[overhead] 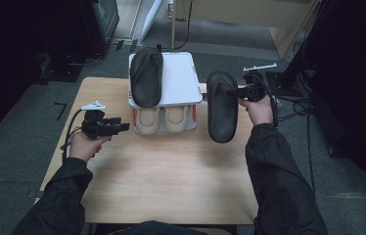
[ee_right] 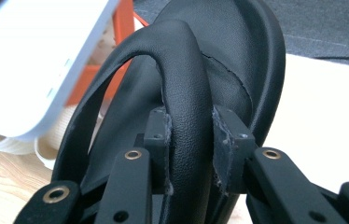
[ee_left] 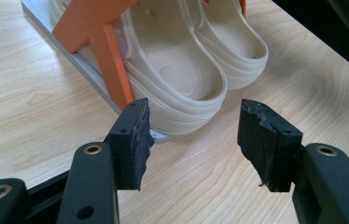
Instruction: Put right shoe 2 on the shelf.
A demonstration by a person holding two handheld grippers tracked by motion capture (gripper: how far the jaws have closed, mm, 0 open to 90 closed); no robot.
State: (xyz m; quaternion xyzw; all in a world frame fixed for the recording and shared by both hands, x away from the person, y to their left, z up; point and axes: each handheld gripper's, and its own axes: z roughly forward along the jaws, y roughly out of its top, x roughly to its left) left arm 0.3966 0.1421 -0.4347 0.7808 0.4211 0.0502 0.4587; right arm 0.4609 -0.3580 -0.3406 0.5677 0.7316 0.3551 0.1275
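Right gripper view: the right gripper (ee_right: pixel 189 149) clamps the strap of a black leather-look slipper (ee_right: pixel 186 93), held beside the white two-tier shoe rack (overhead: pixel 183 78) at frame centre. Its mate (overhead: pixel 146 76) already lies on top, so one remains. The left gripper (ee_left: pixel 193 135) waits agape, empty.

Right hand-held gripper (overhead: pixel 235 91) holds black slipper (overhead: pixel 221 107) right of white rack (overhead: pixel 183 81); second black slipper (overhead: pixel 147 76) on rack top; left hand-held gripper (overhead: pixel 122 126) left of rack.
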